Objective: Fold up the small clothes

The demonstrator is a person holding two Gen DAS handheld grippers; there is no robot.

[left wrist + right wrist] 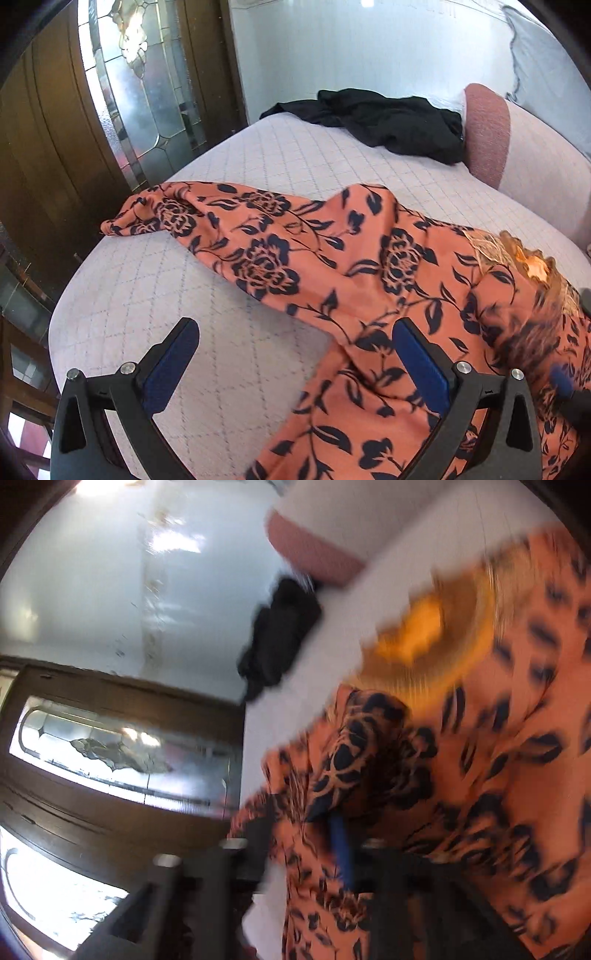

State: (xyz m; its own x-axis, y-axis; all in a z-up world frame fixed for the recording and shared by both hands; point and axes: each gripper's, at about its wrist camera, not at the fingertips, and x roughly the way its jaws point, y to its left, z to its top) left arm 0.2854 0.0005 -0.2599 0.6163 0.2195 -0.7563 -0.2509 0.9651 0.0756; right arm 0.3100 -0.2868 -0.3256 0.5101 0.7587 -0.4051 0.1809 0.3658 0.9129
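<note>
An orange garment with dark navy flowers lies spread across a quilted white bed, one sleeve reaching left. Its lace neckline shows at the right. My left gripper is open just above the bed, its right finger over the garment's lower edge, holding nothing. In the blurred right wrist view my right gripper is shut on a bunched fold of the same garment and holds it lifted. The right gripper also shows blurred at the left view's right edge.
A black garment lies crumpled at the far end of the bed, next to a pink cushion. It also shows in the right wrist view. A wooden door with leaded glass stands left of the bed.
</note>
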